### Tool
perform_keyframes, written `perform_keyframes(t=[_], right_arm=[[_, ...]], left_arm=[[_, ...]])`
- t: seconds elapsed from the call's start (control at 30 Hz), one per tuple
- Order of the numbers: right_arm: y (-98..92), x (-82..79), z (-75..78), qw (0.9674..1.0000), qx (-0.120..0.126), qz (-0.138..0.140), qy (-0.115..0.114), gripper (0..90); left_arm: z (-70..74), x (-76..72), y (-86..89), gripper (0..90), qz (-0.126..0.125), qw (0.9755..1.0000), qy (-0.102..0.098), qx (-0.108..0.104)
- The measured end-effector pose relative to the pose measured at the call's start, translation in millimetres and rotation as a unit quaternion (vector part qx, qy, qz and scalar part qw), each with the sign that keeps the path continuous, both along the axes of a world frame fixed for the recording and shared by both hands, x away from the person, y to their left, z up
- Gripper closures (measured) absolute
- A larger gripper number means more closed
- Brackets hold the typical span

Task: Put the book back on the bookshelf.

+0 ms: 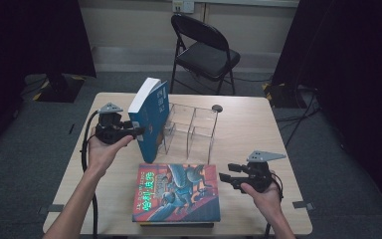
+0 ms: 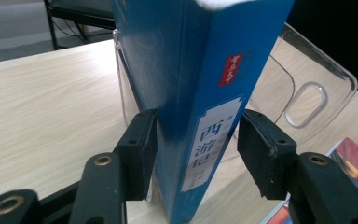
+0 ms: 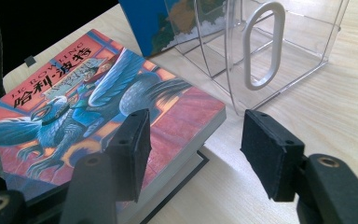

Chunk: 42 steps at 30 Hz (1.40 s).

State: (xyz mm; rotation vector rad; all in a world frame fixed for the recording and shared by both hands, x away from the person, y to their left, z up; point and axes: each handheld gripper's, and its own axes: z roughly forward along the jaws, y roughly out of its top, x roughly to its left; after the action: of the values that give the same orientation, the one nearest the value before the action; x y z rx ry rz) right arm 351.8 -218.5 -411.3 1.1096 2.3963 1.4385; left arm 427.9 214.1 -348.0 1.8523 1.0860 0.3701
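Note:
A thick blue book [image 1: 151,117] stands tilted on the table, leaning toward a clear plastic rack [image 1: 191,129]. My left gripper [image 1: 137,132] is shut on its lower spine. In the left gripper view the two pads press on either side of the blue book [image 2: 182,93], with the left gripper [image 2: 193,140] straddling the spine label. A red illustrated book [image 1: 176,191] lies flat at the front of the table on top of a dark book. My right gripper [image 1: 226,172] hovers open just right of it. In the right gripper view its jaws [image 3: 193,140] stand apart above the red book's [image 3: 98,93] corner.
The clear rack [image 3: 279,46] has upright dividers with oval cut-outs and stands mid-table behind the red book. A black folding chair [image 1: 206,52] stands beyond the table's far edge. Bare wooden tabletop [image 1: 248,129] stretches to the right of the rack.

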Motion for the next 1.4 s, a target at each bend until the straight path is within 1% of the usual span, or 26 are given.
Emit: perform_keyframes(t=[0.1, 0.17, 0.23, 0.27, 0.33, 0.37, 0.4, 0.5, 0.57, 0.6, 0.7, 0.77, 0.83, 0.87, 0.9, 0.93, 0.97, 1.03, 1.1, 1.17, 1.2, 1.23, 1.27, 1.33, 1.37, 1.4], right_arm=[[-0.8, -0.1, 0.3, 1.0, 0.001, -0.001, 0.0, 42.5], [-0.9, -0.3, 0.3, 1.0, 0.001, -0.002, 0.0, 42.5], [-1.2, -0.6, 0.6, 1.0, 0.002, -0.001, -0.001, 42.5], [-1.2, -0.4, 0.4, 1.0, 0.002, -0.001, 0.0, 42.5], [-0.8, -0.1, 0.1, 1.0, 0.001, -0.001, 0.001, 42.5], [-0.5, -0.4, 0.1, 1.0, 0.0, -0.001, 0.0, 42.5], [-0.6, -0.7, 0.4, 1.0, 0.0, 0.0, 0.0, 42.5], [-0.7, -0.5, 0.4, 1.0, 0.0, -0.001, 0.0, 42.5], [-0.8, -1.0, 0.8, 1.0, 0.001, -0.001, 0.0, 42.6], [-0.7, -0.7, 0.7, 1.0, 0.001, -0.002, 0.0, 42.6], [-0.2, -0.3, 0.1, 1.0, 0.001, -0.002, 0.0, 42.6], [-0.3, -0.2, 0.2, 1.0, 0.0, -0.005, -0.001, 42.5], [-0.8, 0.3, 0.1, 1.0, 0.002, -0.006, 0.0, 42.5], [-0.8, 0.0, 0.2, 1.0, 0.001, -0.006, -0.001, 42.5], [-0.8, -0.7, 0.5, 1.0, 0.002, -0.005, -0.001, 42.5], [-0.8, -1.5, 0.8, 1.0, 0.003, -0.005, -0.002, 42.4], [-1.3, -1.8, 1.0, 1.0, 0.003, -0.005, -0.004, 42.3], [-2.0, -1.8, 0.9, 0.9999, 0.007, -0.007, -0.004, 42.2], [-0.9, -1.9, 0.4, 1.0, 0.006, -0.005, -0.004, 42.3], [1.9, -2.4, -0.2, 1.0, 0.004, -0.002, -0.004, 42.3], [3.3, -2.6, -0.3, 1.0, 0.003, 0.0, -0.004, 42.5], [5.7, -3.3, -0.2, 1.0, 0.002, 0.003, -0.004, 42.7], [7.3, -3.6, -0.1, 1.0, 0.001, 0.006, -0.005, 43.5], [12.4, -5.1, 0.4, 0.9997, -0.009, 0.022, -0.01, 49.1], [15.9, -6.1, 0.8, 0.9994, -0.013, 0.03, -0.014, 49.7], [18.9, -6.3, 1.0, 0.9992, -0.013, 0.034, -0.014, 50.1]], left_arm=[[-0.7, -2.5, 1.5, 52.8, -0.002, 1.0, 0.001, -0.004], [-1.1, -5.7, 1.7, 53.0, -0.004, 1.0, -0.001, -0.009], [-1.6, -8.6, 0.6, 53.6, -0.005, 1.0, -0.007, 0.0], [-1.7, -9.4, 0.5, 53.5, -0.008, 1.0, -0.005, 0.0], [-2.7, -10.8, 1.2, 53.6, -0.015, 0.9999, 0.002, -0.007], [-4.0, -12.0, 1.2, 54.0, -0.017, 0.9998, 0.001, -0.011], [-6.5, -13.2, 1.2, 55.2, -0.022, 0.9997, 0.003, -0.008], [-9.0, -14.7, 1.9, 55.4, -0.023, 0.9996, 0.004, -0.016], [-11.6, -15.2, 2.6, 56.2, -0.025, 0.9994, 0.008, -0.022], [-12.4, -16.5, 1.8, 56.5, -0.028, 0.9993, 0.014, -0.02], [-12.4, -19.5, 1.2, 55.7, -0.03, 0.9993, 0.01, -0.019], [-13.4, -21.8, -0.1, 55.1, -0.029, 0.9995, 0.006, -0.012], [-15.7, -22.1, 1.3, 50.1, -0.022, 0.9991, 0.023, -0.027], [-16.6, -23.7, 2.2, 51.1, -0.023, 0.9991, 0.018, -0.03], [-17.7, -26.5, 3.2, 50.8, -0.019, 0.9994, 0.012, -0.026], [-18.4, -27.9, 4.4, 50.3, -0.02, 0.9994, 0.014, -0.024], [-19.9, -31.5, 4.8, 50.3, -0.02, 0.9993, 0.016, -0.028], [-21.6, -39.1, 4.4, 49.0, -0.03, 0.9994, 0.013, -0.012], [-24.7, -46.0, 4.2, 49.8, -0.039, 0.9989, 0.02, -0.015], [-28.4, -51.3, 3.3, 52.8, -0.044, 0.9989, 0.017, -0.008], [-32.4, -53.7, 2.9, 55.3, -0.057, 0.9981, 0.024, -0.006], [-35.3, -55.3, 2.3, 56.2, -0.06, 0.9979, 0.024, -0.001], [-40.6, -58.4, 1.4, 56.2, -0.056, 0.9981, 0.026, 0.005], [-47.1, -63.0, 2.8, 56.2, -0.066, 0.997, 0.041, 0.0], [-48.7, -66.7, 3.1, 55.6, -0.067, 0.9968, 0.042, 0.007], [-48.7, -66.7, 3.1, 54.4, -0.067, 0.9968, 0.042, 0.007]])
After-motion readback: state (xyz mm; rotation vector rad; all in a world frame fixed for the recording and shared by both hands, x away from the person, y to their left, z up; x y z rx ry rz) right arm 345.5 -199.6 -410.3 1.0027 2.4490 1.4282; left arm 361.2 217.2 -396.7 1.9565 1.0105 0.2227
